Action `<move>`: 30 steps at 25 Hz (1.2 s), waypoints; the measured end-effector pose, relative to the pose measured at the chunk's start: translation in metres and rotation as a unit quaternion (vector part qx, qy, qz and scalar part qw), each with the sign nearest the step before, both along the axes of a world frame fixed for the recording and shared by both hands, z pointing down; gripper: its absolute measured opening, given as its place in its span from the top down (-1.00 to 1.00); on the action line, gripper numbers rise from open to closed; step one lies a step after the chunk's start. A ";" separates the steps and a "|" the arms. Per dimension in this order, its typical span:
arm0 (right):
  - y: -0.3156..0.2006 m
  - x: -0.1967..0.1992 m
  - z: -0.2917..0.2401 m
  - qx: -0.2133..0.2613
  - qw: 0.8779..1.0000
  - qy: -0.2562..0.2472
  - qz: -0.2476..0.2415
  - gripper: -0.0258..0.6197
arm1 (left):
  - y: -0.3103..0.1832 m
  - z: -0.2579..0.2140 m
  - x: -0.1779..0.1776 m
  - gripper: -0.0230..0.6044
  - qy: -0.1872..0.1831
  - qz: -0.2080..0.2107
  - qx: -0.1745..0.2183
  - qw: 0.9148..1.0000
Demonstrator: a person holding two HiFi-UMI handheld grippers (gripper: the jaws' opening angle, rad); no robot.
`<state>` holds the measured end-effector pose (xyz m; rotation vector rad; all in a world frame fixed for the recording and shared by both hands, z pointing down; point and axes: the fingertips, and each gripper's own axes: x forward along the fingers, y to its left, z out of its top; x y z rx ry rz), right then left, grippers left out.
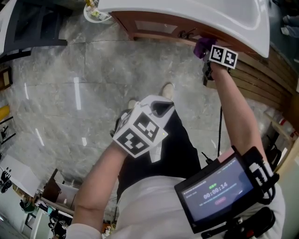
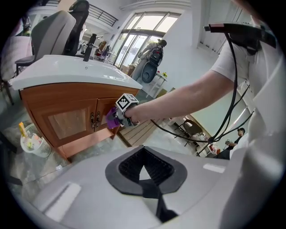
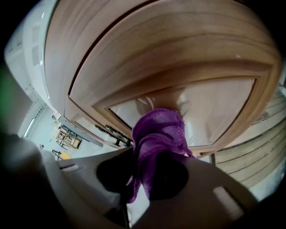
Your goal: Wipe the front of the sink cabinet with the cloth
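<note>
The wooden sink cabinet (image 1: 154, 25) stands under a white sink (image 1: 210, 14). My right gripper (image 1: 207, 55) is shut on a purple cloth (image 1: 202, 46) and holds it against the cabinet front beside the door handles (image 1: 187, 33). In the right gripper view the cloth (image 3: 158, 129) bunches out of the right gripper (image 3: 154, 174) and touches the pale panel (image 3: 214, 112) of the right door. The left gripper view shows the cabinet (image 2: 67, 120), the cloth (image 2: 111, 118) and the right arm from the side. My left gripper (image 1: 160, 108) hangs back over the floor, shut and holding nothing.
A small white bin (image 1: 96, 11) with bottles sits on the marble floor (image 1: 70, 93) left of the cabinet. A slatted wooden platform (image 1: 261, 79) lies to the right. A screen (image 1: 219, 191) and cables hang on the person's chest. An office chair (image 2: 58, 31) stands behind the sink.
</note>
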<state>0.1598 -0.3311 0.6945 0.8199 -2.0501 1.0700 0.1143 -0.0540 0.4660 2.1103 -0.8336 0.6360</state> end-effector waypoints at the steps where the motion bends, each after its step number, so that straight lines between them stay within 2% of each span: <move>1: 0.002 -0.004 -0.001 0.000 1.000 -0.001 -0.003 0.67 | 0.001 -0.001 -0.001 0.91 0.003 -0.003 0.001 1.000; 22: 0.048 -0.087 -0.020 -0.009 0.999 -0.023 -0.033 0.67 | 0.038 -0.013 -0.045 0.90 0.006 -0.042 0.011 0.999; 30: 0.068 -0.132 -0.014 -0.002 0.997 -0.012 -0.072 0.67 | 0.058 -0.008 -0.062 0.90 0.007 -0.062 0.012 0.998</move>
